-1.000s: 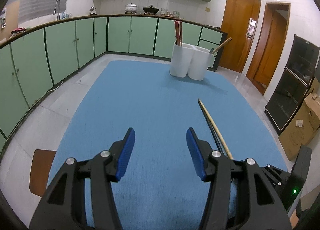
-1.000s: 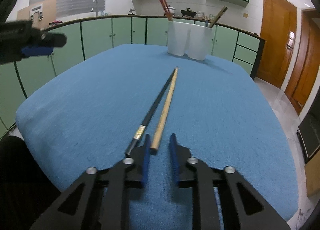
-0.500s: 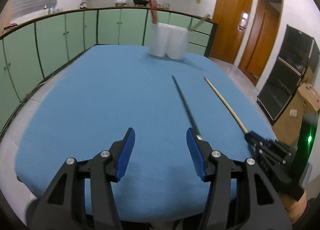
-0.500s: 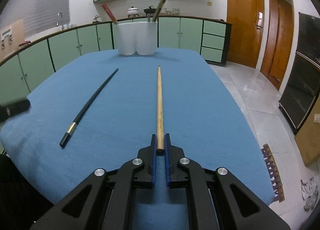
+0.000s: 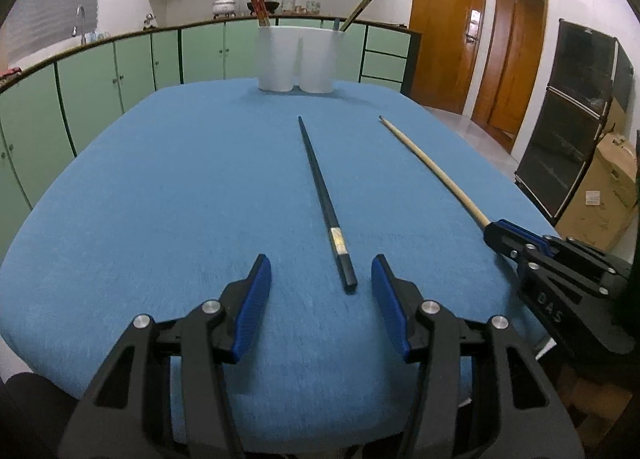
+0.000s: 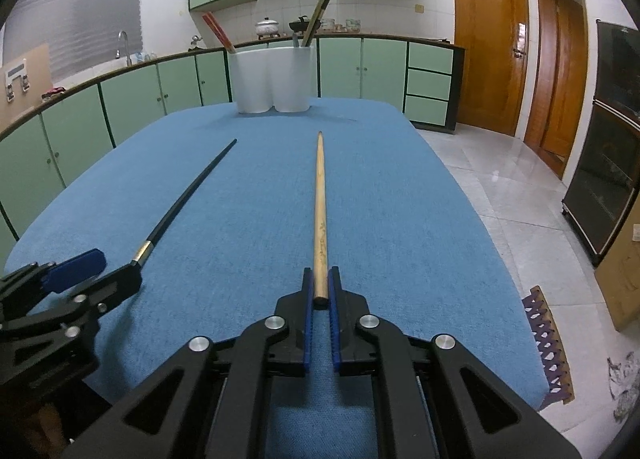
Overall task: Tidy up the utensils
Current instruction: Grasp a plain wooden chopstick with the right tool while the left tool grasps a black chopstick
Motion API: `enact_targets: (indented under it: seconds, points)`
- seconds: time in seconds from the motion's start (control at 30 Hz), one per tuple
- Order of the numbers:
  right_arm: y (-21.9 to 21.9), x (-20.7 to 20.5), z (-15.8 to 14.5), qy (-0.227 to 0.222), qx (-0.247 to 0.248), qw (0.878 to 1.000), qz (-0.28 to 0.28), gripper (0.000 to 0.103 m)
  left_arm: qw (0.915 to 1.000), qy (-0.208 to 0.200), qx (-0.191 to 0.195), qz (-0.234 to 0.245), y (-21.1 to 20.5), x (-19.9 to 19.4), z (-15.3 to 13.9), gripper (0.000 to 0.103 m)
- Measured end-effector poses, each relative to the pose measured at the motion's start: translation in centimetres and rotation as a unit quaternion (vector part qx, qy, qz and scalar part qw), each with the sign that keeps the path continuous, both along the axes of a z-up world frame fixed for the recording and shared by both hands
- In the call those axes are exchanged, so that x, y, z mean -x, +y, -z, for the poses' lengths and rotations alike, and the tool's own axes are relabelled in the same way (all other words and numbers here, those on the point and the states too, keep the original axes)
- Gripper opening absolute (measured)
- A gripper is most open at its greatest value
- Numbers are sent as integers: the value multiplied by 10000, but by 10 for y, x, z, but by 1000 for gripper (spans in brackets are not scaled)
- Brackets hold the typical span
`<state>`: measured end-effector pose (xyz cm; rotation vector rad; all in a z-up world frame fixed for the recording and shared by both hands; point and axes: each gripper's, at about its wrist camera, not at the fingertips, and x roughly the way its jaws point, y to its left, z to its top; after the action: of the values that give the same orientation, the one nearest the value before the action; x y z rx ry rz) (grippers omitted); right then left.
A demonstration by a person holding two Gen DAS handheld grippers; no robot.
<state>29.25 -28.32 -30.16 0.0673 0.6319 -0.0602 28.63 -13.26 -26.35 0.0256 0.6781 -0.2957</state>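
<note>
At the bottom centre of the right wrist view, the right gripper has its blue-padded jaws drawn narrow and clamped on the thick end of a long, pale wooden chopstick, whose shaft runs straight up the frame over the blue cloth-covered table. In the left wrist view the left gripper sits at the bottom centre, its jaws about half apart and closing; the butt end of a slim black chopstick with a gold band lies on the cloth between the blue fingertips, untouched by either pad. At the table's far edge, upper centre, stands a white two-compartment plastic holder with red chopsticks in its left cup.
</note>
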Motion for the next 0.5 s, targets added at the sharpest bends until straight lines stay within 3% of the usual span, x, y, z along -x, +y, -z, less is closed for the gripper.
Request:
enact_targets:
  seconds: [0.07, 0.13, 0.37, 0.5]
  points:
    - [1, 0, 0, -2, 17, 10000, -13, 7, 10000, -74, 1, -17, 1, -1, 1, 22]
    - [2, 0, 1, -1, 39, 10000, -17, 7, 9999, -133, -5, -12, 2, -2, 2, 9]
    - [10, 0, 0, -14, 169, 9998, -125, 7, 9990, -300, 78, -314, 21, -4, 0, 6]
    - [27, 4, 0, -61, 270, 9985, -481, 7, 9974, -271, 74, -669, 39, -2, -1, 6]
